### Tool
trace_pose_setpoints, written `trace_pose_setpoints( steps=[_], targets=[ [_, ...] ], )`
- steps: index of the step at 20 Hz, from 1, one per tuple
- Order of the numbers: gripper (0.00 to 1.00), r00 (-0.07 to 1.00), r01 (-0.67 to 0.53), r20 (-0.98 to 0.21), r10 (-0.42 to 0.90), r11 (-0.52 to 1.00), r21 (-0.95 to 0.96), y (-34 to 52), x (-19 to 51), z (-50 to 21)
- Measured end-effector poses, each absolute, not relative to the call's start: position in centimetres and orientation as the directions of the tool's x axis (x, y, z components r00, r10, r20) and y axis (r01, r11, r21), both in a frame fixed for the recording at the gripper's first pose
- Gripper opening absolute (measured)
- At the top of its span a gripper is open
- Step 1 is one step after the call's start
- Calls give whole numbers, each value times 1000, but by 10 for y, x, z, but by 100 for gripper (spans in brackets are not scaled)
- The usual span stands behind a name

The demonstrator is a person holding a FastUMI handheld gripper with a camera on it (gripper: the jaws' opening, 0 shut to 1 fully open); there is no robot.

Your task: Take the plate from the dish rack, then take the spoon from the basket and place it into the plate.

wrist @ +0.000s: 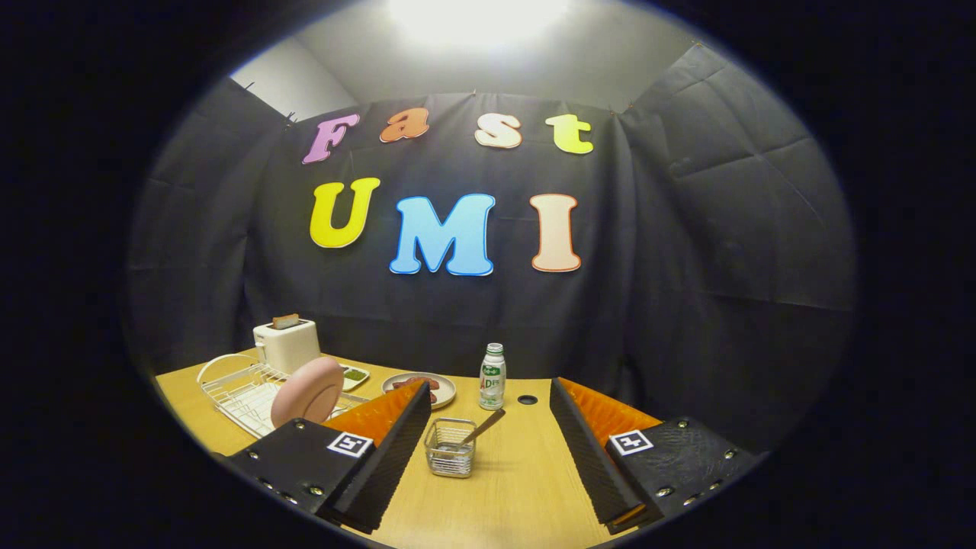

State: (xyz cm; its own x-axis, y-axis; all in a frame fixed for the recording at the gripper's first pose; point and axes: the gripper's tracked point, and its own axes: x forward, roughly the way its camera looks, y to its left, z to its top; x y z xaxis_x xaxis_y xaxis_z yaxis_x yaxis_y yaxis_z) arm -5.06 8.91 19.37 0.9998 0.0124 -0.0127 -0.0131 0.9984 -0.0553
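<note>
Gripper (488, 457) with its two fingers standing wide apart and holding nothing, poised above the wooden table (503, 496). The pink plate (307, 391) is standing on edge in the white wire dish rack (236, 389), ahead of the left finger and off to its outer side, with its lower edge hidden behind that finger. The small wire basket (451, 447) is sitting between the fingers, just ahead of them, with the spoon (480, 429) leaning out of it toward the right finger. Likely risks: the upright plate is offering only a thin rim, so a shallow or off-centre grip could be letting it tilt, slip or catch on the rack wires; a reach toward the rack could also be brushing the light basket and tipping the spoon out. Beyond the basket a bottle (492, 376) and a dish of food (427, 385) are standing close together; a toaster (287, 343) and a small tray (354, 374) are crowding the rack's far side, narrowing the approach
</note>
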Motion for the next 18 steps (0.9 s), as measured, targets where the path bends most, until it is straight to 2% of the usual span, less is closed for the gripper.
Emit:
trace_pose_setpoints(
  steps=[8,12,18],
  targets=[
    [96,959,-228,-163,233,972,50,207,-14,206],
    [97,897,-332,-276,344,939,93,259,20,189],
    [97,825,-392,-399,401,914,107,301,73,154]
  ],
)
